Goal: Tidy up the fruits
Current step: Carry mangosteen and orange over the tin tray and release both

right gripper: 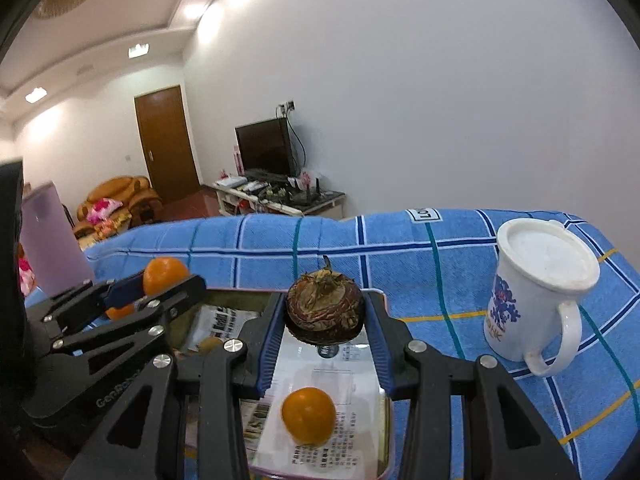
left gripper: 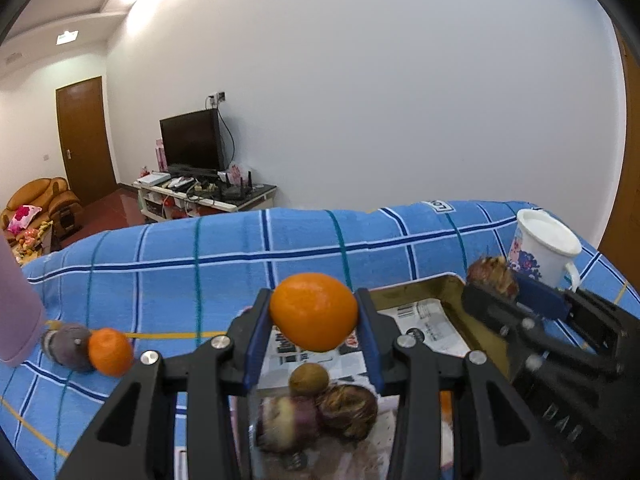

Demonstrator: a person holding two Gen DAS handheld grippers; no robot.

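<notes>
My left gripper is shut on an orange and holds it above a paper-lined tray. Below it in the tray lie two dark mangosteens and a small brown fruit. My right gripper is shut on a dark mangosteen above the same tray, where another orange lies on the paper. The right gripper also shows in the left wrist view; the left gripper shows in the right wrist view.
A blue checked cloth covers the table. A loose orange and a mangosteen lie on it at the left, beside a pink container. A white mug stands right of the tray.
</notes>
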